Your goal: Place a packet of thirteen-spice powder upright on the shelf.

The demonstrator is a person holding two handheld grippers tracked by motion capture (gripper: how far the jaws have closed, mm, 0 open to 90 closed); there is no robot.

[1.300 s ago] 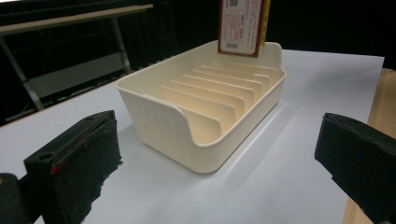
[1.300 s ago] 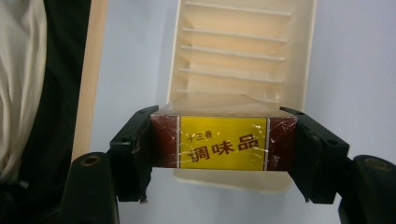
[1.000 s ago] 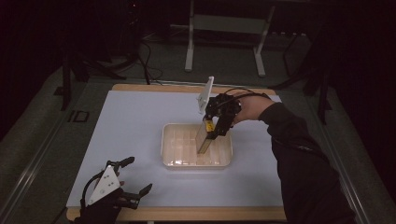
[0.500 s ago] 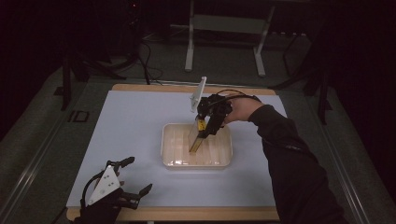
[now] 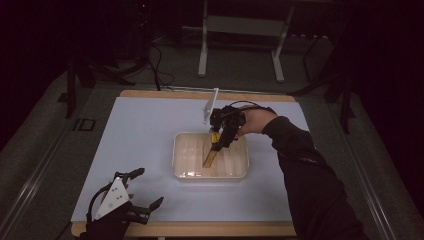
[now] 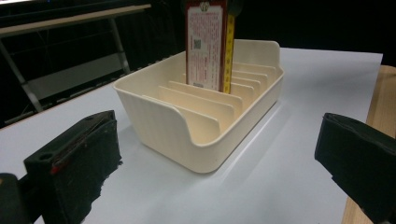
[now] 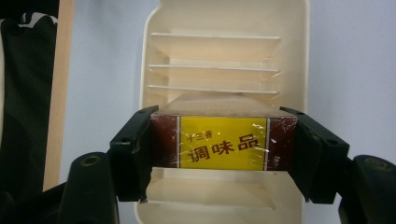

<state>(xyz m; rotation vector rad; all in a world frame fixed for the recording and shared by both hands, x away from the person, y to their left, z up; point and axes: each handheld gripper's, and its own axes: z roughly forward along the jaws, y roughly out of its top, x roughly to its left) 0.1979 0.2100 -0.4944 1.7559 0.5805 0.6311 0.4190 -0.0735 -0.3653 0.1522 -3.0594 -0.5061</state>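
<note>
A: How far along is the job?

B: The right claw [image 7: 224, 154] grips a flat box [image 7: 223, 142] by its two short ends, jaws closed tight against it. The box stands upright over the rack [image 5: 186, 165], its lower edge already down among the dividers (roughly mid-rack, judging by the high view). Seating looks nearly done; what remains, by my reading, is to let it settle into a slot and release.

A: And the other claw?

B: The left claw [image 5: 145, 190] rests on the tabletop [image 5: 135, 130] well in front of the rack and to its left, jaws spread wide, holding nothing.

A: Any room to work in?

B: Plenty around the rack: the white mat is bare on every side of it. Inside, it is tighter. The thin dividers [image 6: 205, 100] stand close together, so the box must stay parallel to them or its edge could catch on one. The slots on either side of the box look unfilled. Straight up from the rack is open for lifting away.
</note>
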